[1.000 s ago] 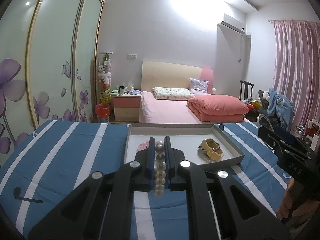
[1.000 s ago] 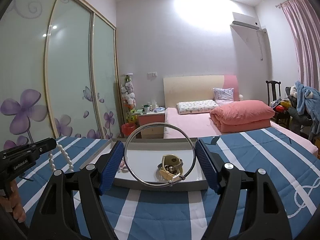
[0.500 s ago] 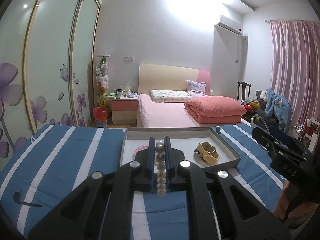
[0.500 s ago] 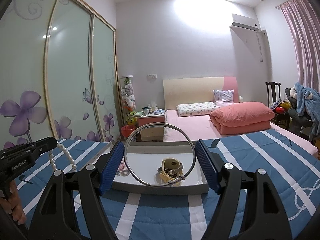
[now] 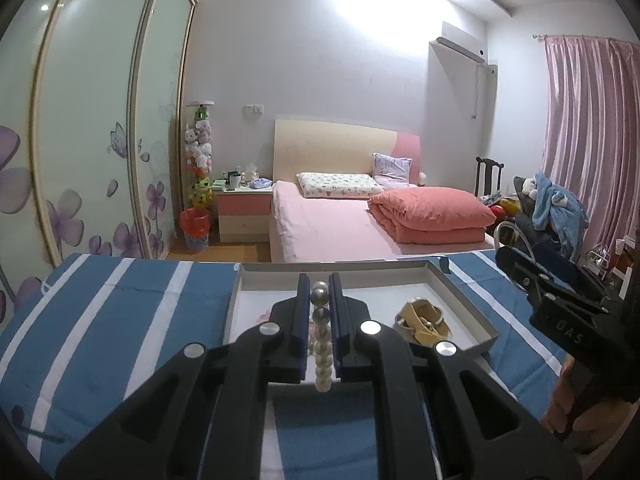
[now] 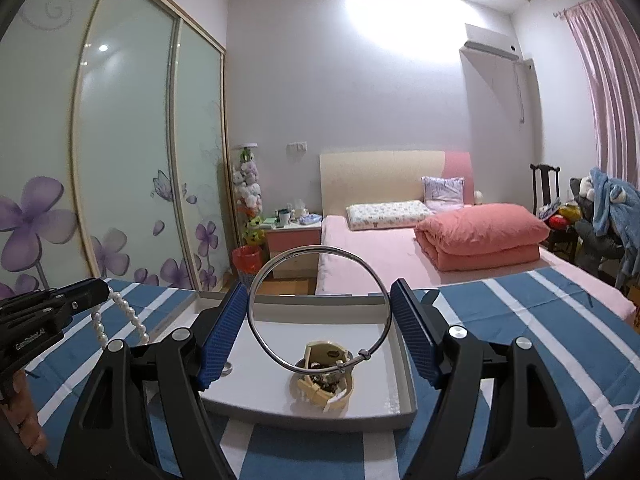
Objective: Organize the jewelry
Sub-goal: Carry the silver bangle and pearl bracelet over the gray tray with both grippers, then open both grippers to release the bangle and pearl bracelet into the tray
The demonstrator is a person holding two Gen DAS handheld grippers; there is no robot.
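My left gripper (image 5: 319,312) is shut on a white pearl strand (image 5: 321,344), held above the near edge of a shallow white tray (image 5: 468,304). The strand hangs from it in the right wrist view (image 6: 124,316). My right gripper (image 6: 318,320) holds a large silver bangle (image 6: 319,312) upright between its blue pads, above the tray (image 6: 396,364). A yellow strap-like jewelry piece (image 6: 326,380) lies in the tray, also visible in the left wrist view (image 5: 424,320). A small ring (image 6: 227,369) and something pink (image 5: 266,314) lie at the tray's left.
The tray rests on a blue and white striped cloth (image 5: 120,320). Beyond it stand a pink bed (image 5: 360,224), a nightstand (image 5: 242,212), sliding wardrobe doors (image 5: 100,140) on the left and a cluttered chair (image 5: 552,212) on the right.
Both grippers have risen slightly and stayed shut on their pieces. The tray sits a little lower in both views.
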